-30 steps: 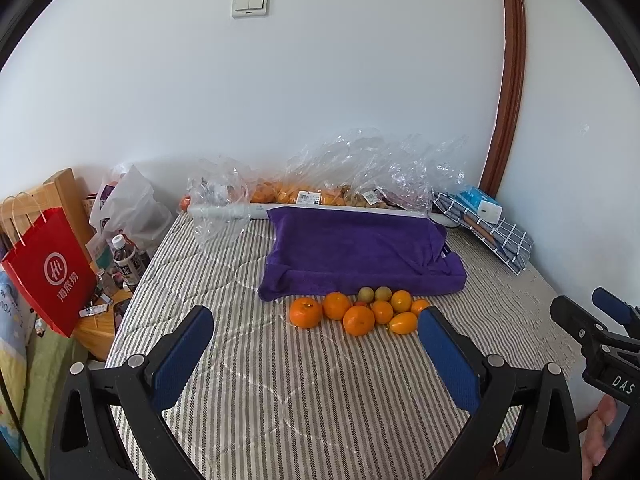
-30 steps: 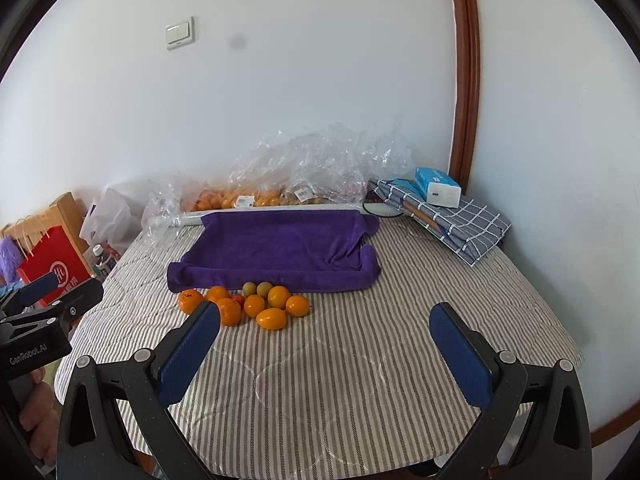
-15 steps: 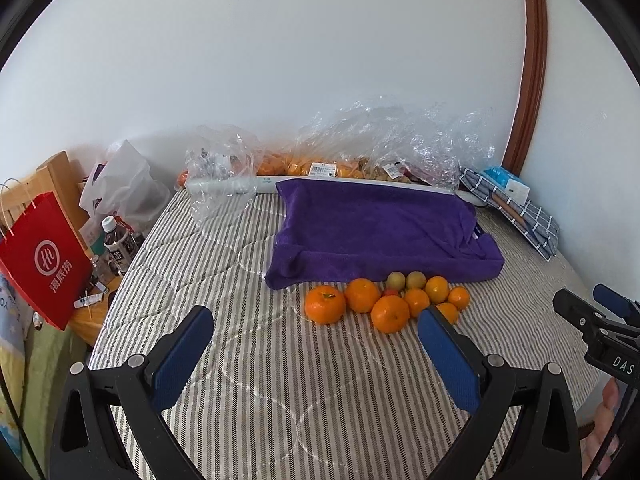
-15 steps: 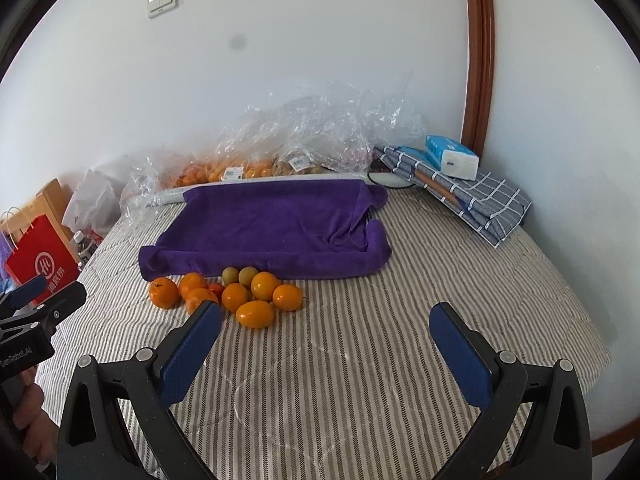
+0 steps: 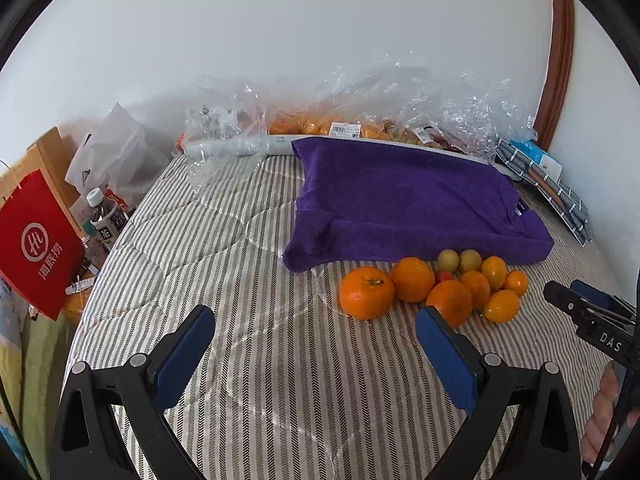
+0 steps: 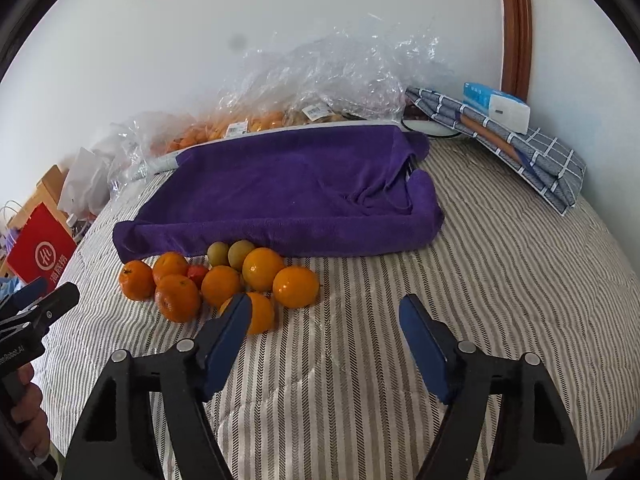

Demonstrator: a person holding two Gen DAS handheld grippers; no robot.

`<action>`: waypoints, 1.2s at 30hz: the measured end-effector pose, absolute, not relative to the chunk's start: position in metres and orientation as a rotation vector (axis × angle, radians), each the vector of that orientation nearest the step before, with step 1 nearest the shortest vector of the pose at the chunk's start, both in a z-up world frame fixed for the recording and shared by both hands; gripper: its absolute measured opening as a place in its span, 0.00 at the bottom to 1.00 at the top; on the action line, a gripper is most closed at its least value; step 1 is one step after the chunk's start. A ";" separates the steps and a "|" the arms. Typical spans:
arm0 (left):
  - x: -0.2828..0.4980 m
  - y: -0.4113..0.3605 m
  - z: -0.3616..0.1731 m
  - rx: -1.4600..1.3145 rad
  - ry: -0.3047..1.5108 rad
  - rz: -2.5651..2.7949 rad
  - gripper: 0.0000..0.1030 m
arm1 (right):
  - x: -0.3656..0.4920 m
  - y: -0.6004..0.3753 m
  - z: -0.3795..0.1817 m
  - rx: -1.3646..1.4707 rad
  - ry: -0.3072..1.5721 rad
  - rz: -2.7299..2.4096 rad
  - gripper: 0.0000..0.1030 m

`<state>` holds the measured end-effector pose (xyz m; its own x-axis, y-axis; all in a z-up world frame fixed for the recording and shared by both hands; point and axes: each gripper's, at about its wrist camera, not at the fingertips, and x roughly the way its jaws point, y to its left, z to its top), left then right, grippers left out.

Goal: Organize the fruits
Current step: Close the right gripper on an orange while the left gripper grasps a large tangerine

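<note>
A cluster of oranges (image 5: 366,292) (image 6: 296,286), two small green fruits (image 5: 447,260) (image 6: 218,253) and a small red fruit (image 6: 198,272) lies on the striped bed in front of a purple towel (image 5: 404,200) (image 6: 288,188). My left gripper (image 5: 314,324) is open above the bed, left of and nearer than the pile, with nothing between its fingers. My right gripper (image 6: 324,316) hovers just right of the nearest orange (image 6: 260,312); its jaws are closing, still apart, with nothing between them. Each gripper shows at the edge of the other's view.
Clear plastic bags of fruit (image 5: 360,120) (image 6: 320,80) line the wall behind the towel. A folded checked cloth with a blue-white box (image 6: 496,104) sits at the back right. A red paper bag (image 5: 32,240) and a bottle (image 5: 102,220) stand off the bed's left side.
Both grippers have dropped lower and moved closer to the fruit pile, which now looms larger. The right gripper's fingers have come nearer together; the left gripper's have kept their spread.
</note>
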<state>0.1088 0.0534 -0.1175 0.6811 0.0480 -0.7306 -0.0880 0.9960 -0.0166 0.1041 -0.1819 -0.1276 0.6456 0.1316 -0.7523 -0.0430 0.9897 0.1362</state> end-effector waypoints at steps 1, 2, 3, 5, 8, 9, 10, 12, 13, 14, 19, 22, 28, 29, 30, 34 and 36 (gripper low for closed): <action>0.111 0.056 -0.121 -0.057 0.820 0.079 0.98 | 0.109 -0.180 -0.133 0.114 0.877 0.102 0.64; 0.113 0.059 -0.125 -0.067 0.825 0.079 0.98 | 0.115 -0.178 -0.138 0.120 0.891 0.108 0.59; 0.115 0.062 -0.128 -0.079 0.832 0.077 0.98 | 0.119 -0.178 -0.142 0.127 0.902 0.113 0.55; 0.120 0.068 -0.133 -0.107 0.849 0.063 0.98 | 0.127 -0.174 -0.148 0.138 0.917 0.117 0.50; 0.126 0.074 -0.140 -0.137 0.864 0.059 0.98 | 0.135 -0.169 -0.153 0.125 0.923 0.123 0.49; 0.127 0.075 -0.142 -0.145 0.870 0.055 0.98 | 0.138 -0.168 -0.154 0.124 0.927 0.125 0.48; 0.129 0.076 -0.143 -0.154 0.874 0.049 0.98 | 0.140 -0.169 -0.156 0.128 0.934 0.130 0.48; 0.131 0.076 -0.146 -0.172 0.879 0.029 0.98 | 0.146 -0.168 -0.160 0.140 0.947 0.141 0.46; 0.133 0.074 -0.148 -0.175 0.882 0.017 0.98 | 0.148 -0.168 -0.161 0.139 0.950 0.145 0.45; 0.135 0.072 -0.149 -0.174 0.884 0.007 0.98 | 0.149 -0.168 -0.163 0.137 0.952 0.150 0.42; 0.145 0.060 -0.158 -0.148 0.892 -0.012 0.98 | 0.149 -0.172 -0.165 0.114 0.949 0.152 0.38; 0.151 0.052 -0.164 -0.119 0.900 -0.023 0.97 | 0.145 -0.177 -0.164 0.068 0.934 0.125 0.38; 0.160 0.044 -0.170 -0.079 0.913 0.000 0.93 | 0.146 -0.183 -0.166 0.051 0.946 0.156 0.38; 0.162 0.044 -0.171 -0.084 0.923 -0.005 0.90 | 0.147 -0.182 -0.168 0.047 0.956 0.155 0.38; 0.164 0.045 -0.173 -0.091 0.934 -0.012 0.89 | 0.148 -0.182 -0.169 0.048 0.960 0.157 0.39; 0.166 0.047 -0.175 -0.109 0.940 -0.012 0.84 | 0.148 -0.187 -0.169 0.091 0.955 0.165 0.39; 0.167 0.046 -0.176 -0.103 0.942 -0.008 0.84 | 0.147 -0.187 -0.170 0.093 0.952 0.162 0.39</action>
